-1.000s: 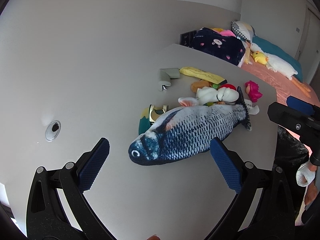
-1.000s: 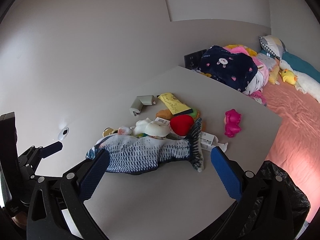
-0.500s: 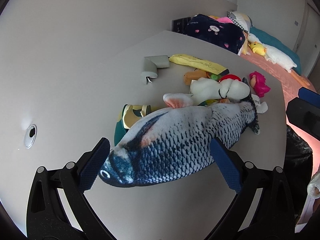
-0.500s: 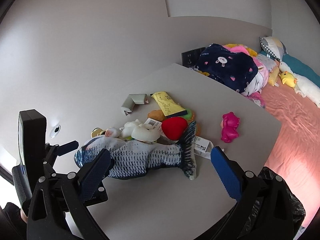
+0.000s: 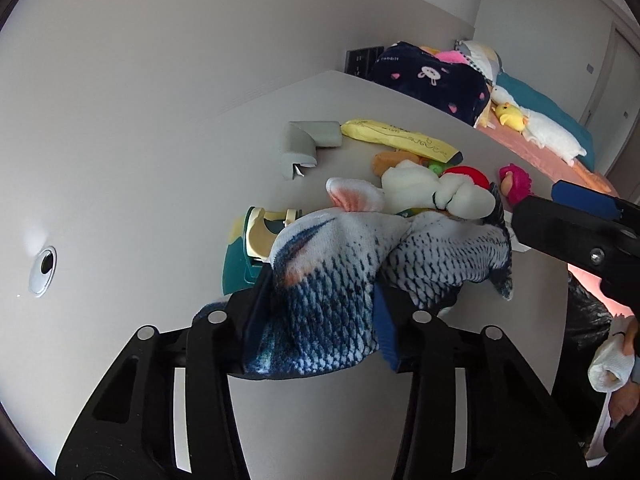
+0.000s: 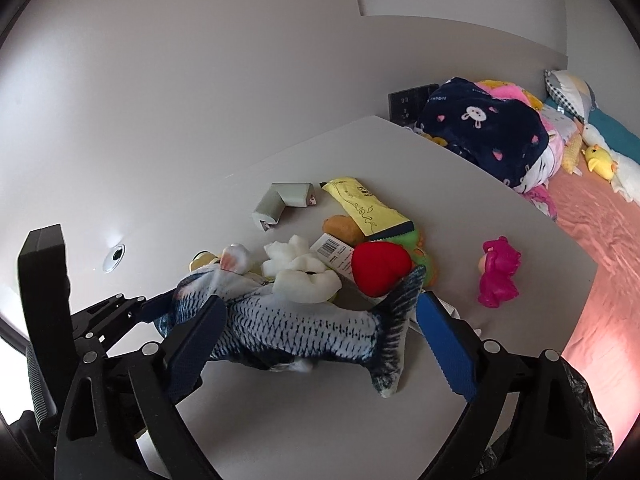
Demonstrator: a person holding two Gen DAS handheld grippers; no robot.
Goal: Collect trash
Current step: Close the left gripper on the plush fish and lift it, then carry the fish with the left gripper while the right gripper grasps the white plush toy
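A blue-scaled fish plush (image 5: 440, 256) lies on the grey table (image 6: 320, 420). My left gripper (image 5: 320, 292) is closing on the fish's head end, its pads pressing in and bunching the fabric. My right gripper (image 6: 320, 304) straddles the tail half of the fish plush (image 6: 304, 328). Its jaws are closing slightly, but the pads stand wide and clear of the plush. In the right wrist view the left gripper (image 6: 160, 304) shows at the fish's head. The right gripper's finger (image 5: 580, 216) pokes in from the right edge of the left wrist view.
Behind the fish lie a white plush (image 6: 300, 268), a red heart (image 6: 380, 268), a yellow packet (image 6: 360, 204), a grey corner guard (image 6: 280, 200) and a pink toy (image 6: 500, 272). A teal item (image 5: 240, 264) sits by the fish's head. A black bag (image 6: 592, 432) hangs off the table's right edge, by the bed.
The left jaws have gone from wide open to clamped on the fish's head, crumpling it. The right gripper has come down and closer over the tail.
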